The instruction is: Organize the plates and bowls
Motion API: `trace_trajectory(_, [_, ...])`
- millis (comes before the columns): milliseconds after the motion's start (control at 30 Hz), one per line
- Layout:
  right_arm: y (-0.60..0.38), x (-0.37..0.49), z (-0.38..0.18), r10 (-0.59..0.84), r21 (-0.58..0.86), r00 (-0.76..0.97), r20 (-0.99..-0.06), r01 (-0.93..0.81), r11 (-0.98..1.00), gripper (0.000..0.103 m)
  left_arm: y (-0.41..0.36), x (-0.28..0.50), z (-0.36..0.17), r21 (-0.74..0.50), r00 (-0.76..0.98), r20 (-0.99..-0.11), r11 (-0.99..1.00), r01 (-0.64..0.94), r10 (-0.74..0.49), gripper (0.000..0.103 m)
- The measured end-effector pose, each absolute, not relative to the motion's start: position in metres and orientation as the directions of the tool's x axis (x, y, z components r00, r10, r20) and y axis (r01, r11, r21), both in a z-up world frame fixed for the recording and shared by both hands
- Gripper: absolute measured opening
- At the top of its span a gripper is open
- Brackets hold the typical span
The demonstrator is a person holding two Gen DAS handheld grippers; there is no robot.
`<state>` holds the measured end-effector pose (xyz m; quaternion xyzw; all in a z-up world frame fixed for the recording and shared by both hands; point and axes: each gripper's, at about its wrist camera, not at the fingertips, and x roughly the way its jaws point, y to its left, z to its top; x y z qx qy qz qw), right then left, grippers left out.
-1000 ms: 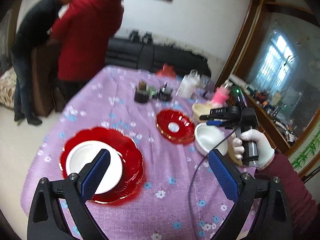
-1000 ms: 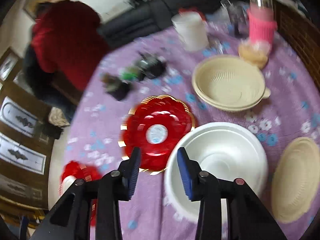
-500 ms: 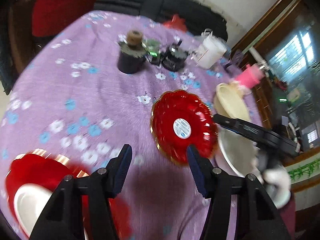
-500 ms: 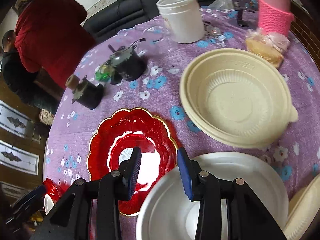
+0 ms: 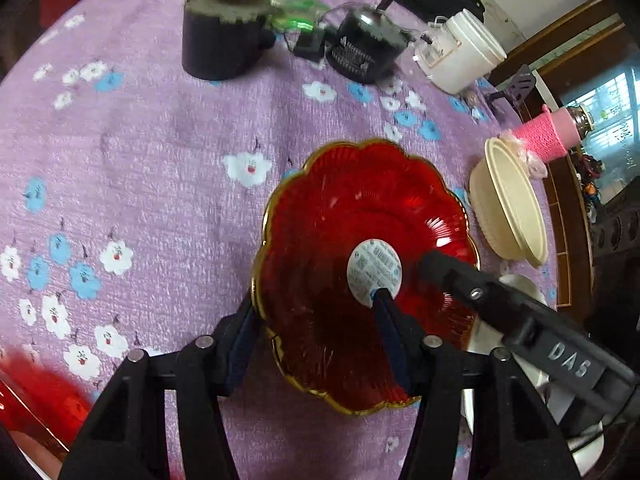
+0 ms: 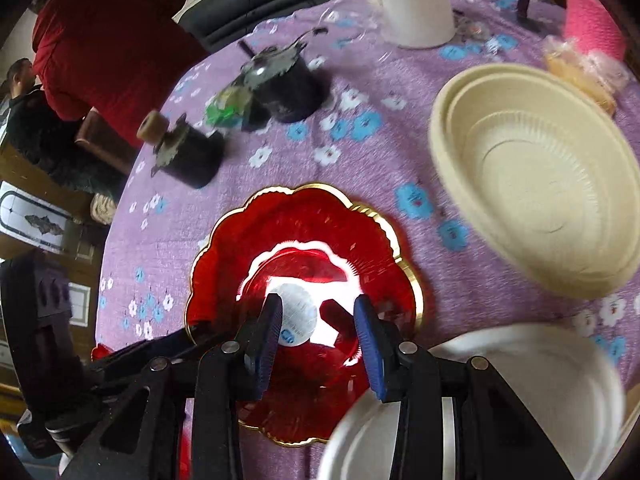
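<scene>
Down on the purple flowered tablecloth [image 5: 160, 152], the left gripper [image 5: 316, 332] reaches over the near edge of the red plate [image 5: 360, 216]. Its jaws are about half open and closing, with the gold rim of the plate between them. One blue pad sits just outside the rim on the cloth, and the other is over the plate by the round white sticker [image 5: 374, 270]. I cannot tell if the pads press on the plate yet.

To the right of the plate the right gripper [image 6: 318, 320] comes in. Its jaws are narrow and closing too. They hang over the middle of the red plate, around the white sticker, and the rim of the white bowl [image 6: 520, 364] sits just under the right finger. It is too blurry to tell if the pads touch the bowl.

Farther right on the cloth stands the cream bowl [image 6: 536, 176], apart from the red plate. A second red plate [image 5: 36, 400] shows at the far left edge. At the back of the table are two dark round pots [image 5: 218, 46], a white tub [image 5: 460, 54] and a pink cup [image 5: 548, 132]. A person in a red top [image 6: 108, 36] stands behind the table.
</scene>
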<state>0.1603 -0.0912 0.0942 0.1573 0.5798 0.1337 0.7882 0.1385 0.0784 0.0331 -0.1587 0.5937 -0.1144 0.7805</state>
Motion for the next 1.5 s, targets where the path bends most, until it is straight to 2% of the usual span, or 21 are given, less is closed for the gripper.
trace_trajectory(33, [-0.088, 0.160, 0.093, 0.399, 0.406, 0.288, -0.871, -0.037, 0.913, 0.020, 0.077, 0.138, 0.034, -0.381, 0.267, -0.891, 0.924, -0.006, -0.366, 0.046])
trace_trajectory(67, [-0.084, 0.159, 0.092, 0.406, 0.408, 0.279, -0.870, -0.051, 0.911, 0.017, 0.077, 0.137, 0.034, -0.378, 0.270, -0.892, 0.926, -0.007, -0.362, 0.043])
trace_trajectory(100, [-0.080, 0.158, 0.092, 0.407, 0.407, 0.276, -0.871, -0.062, 0.912, 0.017, 0.077, 0.137, 0.034, -0.371, 0.270, -0.895, 0.929, -0.012, -0.354, 0.039])
trace_trajectory(233, [-0.079, 0.155, 0.116, 0.381, 0.370, 0.358, -0.853, -0.099, 0.924, 0.017, 0.091, 0.140, 0.032, -0.433, 0.258, -0.877, 0.899, -0.061, -0.405, 0.039])
trace_trajectory(267, [-0.083, 0.157, 0.123, 0.354, 0.346, 0.381, -0.854, -0.090, 0.934, 0.022, 0.092, 0.141, 0.032, -0.444, 0.257, -0.873, 0.894, -0.063, -0.416, 0.039])
trace_trajectory(333, [-0.093, 0.160, 0.130, 0.298, 0.301, 0.404, -0.865, -0.058, 0.952, 0.042, 0.091, 0.143, 0.032, -0.448, 0.257, -0.869, 0.893, -0.046, -0.422, 0.039])
trace_trajectory(500, [-0.110, 0.172, 0.114, 0.205, 0.214, 0.347, -0.915, -0.012, 0.977, 0.044, 0.085, 0.146, 0.032, -0.440, 0.254, -0.871, 0.898, -0.022, -0.420, 0.039])
trace_trajectory(633, [-0.110, 0.177, 0.098, 0.196, 0.195, 0.307, -0.931, -0.034, 0.980, 0.044, 0.084, 0.149, 0.031, -0.442, 0.258, -0.869, 0.897, -0.023, -0.422, 0.039])
trace_trajectory(700, [-0.105, 0.179, 0.095, 0.215, 0.205, 0.301, -0.929, -0.064, 0.977, 0.042, 0.081, 0.151, 0.030, -0.443, 0.263, -0.868, 0.896, -0.029, -0.421, 0.041])
trace_trajectory(767, [-0.102, 0.179, 0.094, 0.184, 0.172, 0.308, -0.933, -0.065, 0.983, 0.033, 0.078, 0.153, 0.029, -0.432, 0.265, -0.873, 0.901, -0.034, -0.408, 0.041])
trace_trajectory(800, [-0.102, 0.179, 0.094, 0.172, 0.160, 0.313, -0.934, -0.063, 0.985, 0.023, 0.078, 0.153, 0.030, -0.413, 0.269, -0.881, 0.910, -0.037, -0.389, 0.041])
trace_trajectory(833, [-0.103, 0.178, 0.095, 0.171, 0.160, 0.321, -0.931, -0.060, 0.985, 0.019, 0.079, 0.152, 0.031, -0.397, 0.279, -0.886, 0.917, -0.042, -0.371, 0.041])
trace_trajectory(933, [-0.108, 0.172, 0.100, 0.204, 0.198, 0.348, -0.915, -0.052, 0.979, 0.016, 0.086, 0.147, 0.037, -0.391, 0.303, -0.883, 0.919, -0.048, -0.360, 0.028])
trace_trajectory(1267, [-0.081, 0.135, 0.151, 0.259, 0.226, 0.463, -0.848, -0.126, 0.966, 0.014, 0.119, 0.100, 0.094, -0.369, 0.450, -0.837, 0.928, -0.046, -0.311, 0.028])
trace_trajectory(1500, [-0.026, 0.086, 0.184, 0.381, 0.298, 0.486, -0.787, -0.243, 0.923, 0.014, 0.174, 0.015, 0.137, -0.309, 0.579, -0.789, 0.947, -0.085, -0.206, 0.028])
